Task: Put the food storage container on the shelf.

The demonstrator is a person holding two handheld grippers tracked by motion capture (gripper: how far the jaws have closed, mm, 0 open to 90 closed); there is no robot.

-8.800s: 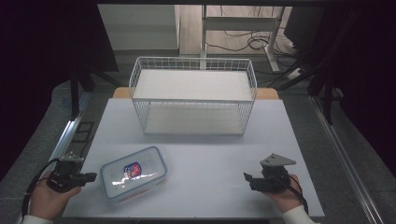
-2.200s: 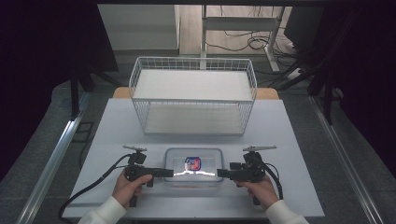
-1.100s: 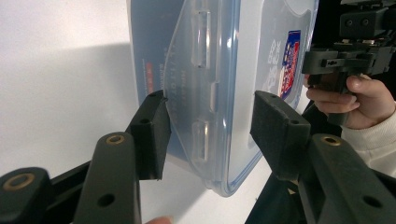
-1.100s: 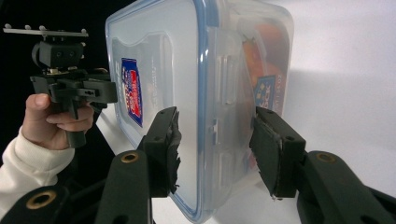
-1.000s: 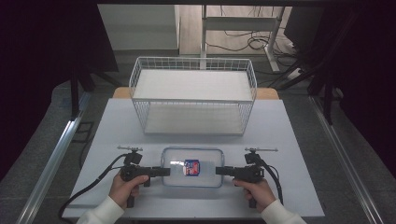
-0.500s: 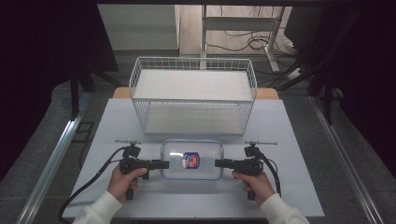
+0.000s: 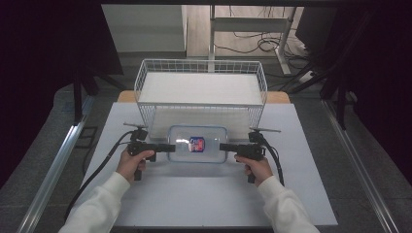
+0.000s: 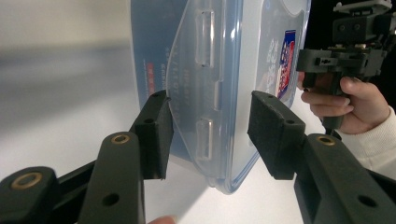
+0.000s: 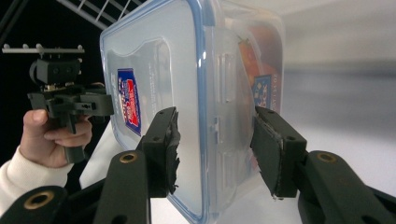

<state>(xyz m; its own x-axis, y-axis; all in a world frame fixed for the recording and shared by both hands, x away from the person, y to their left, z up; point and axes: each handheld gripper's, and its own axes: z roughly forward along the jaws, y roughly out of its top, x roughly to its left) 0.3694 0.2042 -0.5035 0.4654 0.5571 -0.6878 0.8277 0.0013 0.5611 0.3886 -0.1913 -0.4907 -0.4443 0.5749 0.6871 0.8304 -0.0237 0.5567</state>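
A clear plastic container [image 7: 197,144] with a blue-rimmed lid and a red-and-blue label hangs between my two grippers, just in front of the white wire basket [image 7: 201,63]. My left gripper [image 7: 171,147] is shut on its left end. My right gripper [image 7: 222,146] is shut on its right end. In the left gripper view the container [image 8: 210,70] end sits between the pads [image 8: 156,135], with the right gripper [image 8: 345,56] beyond. In the right gripper view the container [image 9: 187,70] fills the gap between the pads [image 9: 268,149], and the left gripper [image 9: 70,102] shows at the far end.
The white table [image 7: 204,194] stretches towards the person. The basket stands at the table's far edge, its front wall close behind the container. Cables trail from both grippers off the table's sides. Metal rails run along both sides of the table.
Both hands have carried the container away from the person, from mid-table up to the basket's front wall. The grip on each end looks the same.
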